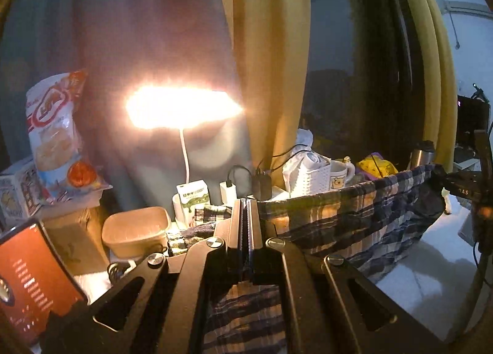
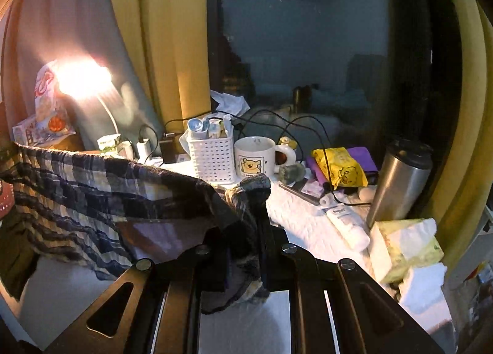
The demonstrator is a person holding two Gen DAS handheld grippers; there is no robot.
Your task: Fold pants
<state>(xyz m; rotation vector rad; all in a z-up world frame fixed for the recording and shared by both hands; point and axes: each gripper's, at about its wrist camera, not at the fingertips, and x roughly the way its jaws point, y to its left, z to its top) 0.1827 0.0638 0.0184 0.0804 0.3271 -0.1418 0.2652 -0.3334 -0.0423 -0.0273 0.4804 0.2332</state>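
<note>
plaid pants hang stretched between 2 grippers, left fingers and right fingers clenched on the cloth.

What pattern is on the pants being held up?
The pants are plaid, in dark blue, cream and tan stripes; the right wrist view shows it best.

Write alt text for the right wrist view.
The right hand-held gripper clamps one end of plaid pants, stretched leftward above a cluttered white table holding a bear mug, white basket and steel tumbler.
</note>
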